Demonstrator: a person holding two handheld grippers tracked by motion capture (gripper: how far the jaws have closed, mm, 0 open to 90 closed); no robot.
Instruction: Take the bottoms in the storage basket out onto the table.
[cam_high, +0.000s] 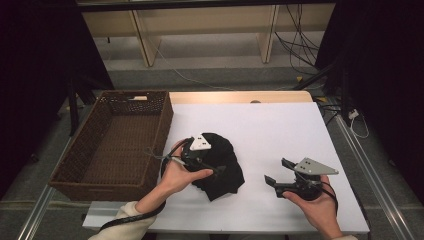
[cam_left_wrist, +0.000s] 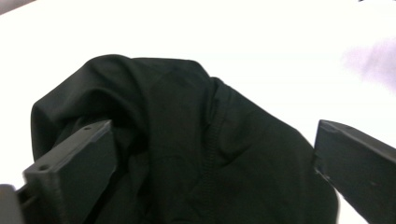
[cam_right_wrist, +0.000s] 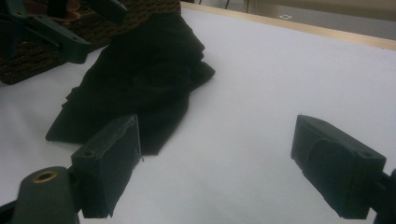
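A crumpled black cloth (cam_high: 222, 167) lies on the white table (cam_high: 280, 130), just right of the basket. My left gripper (cam_high: 216, 161) hovers over the cloth's left part, open. In the left gripper view its jaws (cam_left_wrist: 214, 128) stand wide apart with the cloth (cam_left_wrist: 196, 140) under and between them, and the pads do not press on it. My right gripper (cam_high: 276, 171) is held open near the table's front right, pointing left toward the cloth. The right gripper view has nothing between its jaws (cam_right_wrist: 217, 126), with the cloth (cam_right_wrist: 140, 79) and the left gripper (cam_right_wrist: 93, 28) farther off.
A brown wicker basket (cam_high: 162, 130) stands at the table's left edge, close beside the cloth, and looks empty inside. It also appears in the right gripper view (cam_right_wrist: 28, 65). Bare white table stretches behind and to the right of the cloth. Cables hang beyond the far edge.
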